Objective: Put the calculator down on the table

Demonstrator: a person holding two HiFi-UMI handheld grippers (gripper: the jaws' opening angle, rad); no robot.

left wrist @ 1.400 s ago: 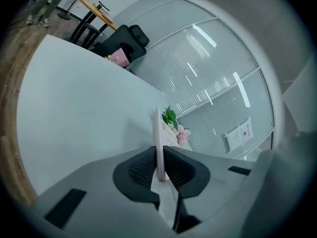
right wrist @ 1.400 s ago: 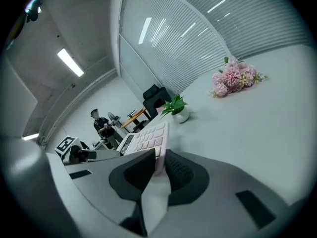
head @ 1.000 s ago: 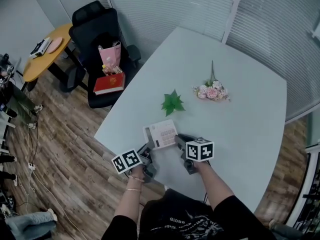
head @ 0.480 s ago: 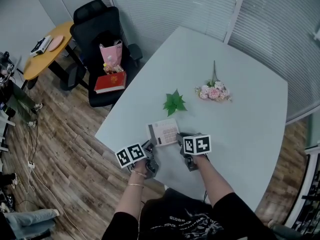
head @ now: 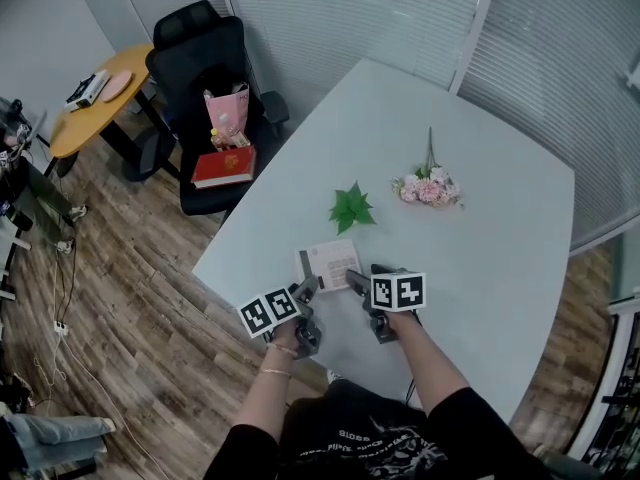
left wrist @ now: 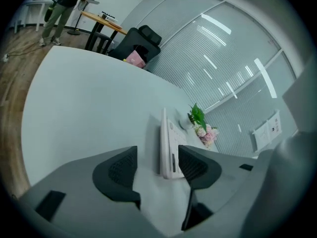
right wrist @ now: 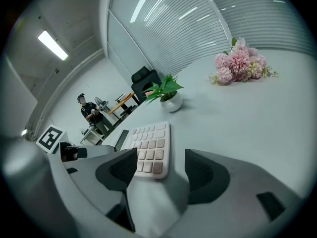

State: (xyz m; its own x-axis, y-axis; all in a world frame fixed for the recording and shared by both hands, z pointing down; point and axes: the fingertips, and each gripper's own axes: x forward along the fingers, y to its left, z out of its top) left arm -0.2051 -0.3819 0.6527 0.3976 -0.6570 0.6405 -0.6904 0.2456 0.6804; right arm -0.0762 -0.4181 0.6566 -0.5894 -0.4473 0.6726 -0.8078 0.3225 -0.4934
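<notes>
The release step is finishing: the left gripper (head: 306, 288) and right gripper (head: 358, 278) are both opening their jaws off the calculator (head: 330, 264), now lying flat on the tabletop (head: 480, 248), so the next move is looking like a straight pull-back without nudging it

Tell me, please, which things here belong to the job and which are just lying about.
Job: calculator on the table; left gripper, right gripper, jaws opening around it.
Lying about: green plant, pink flowers, black chair, red book.

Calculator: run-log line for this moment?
calculator: flat on table | left gripper: opening, calculator edge between jaws | right gripper: opening, calculator corner between jaws
</notes>
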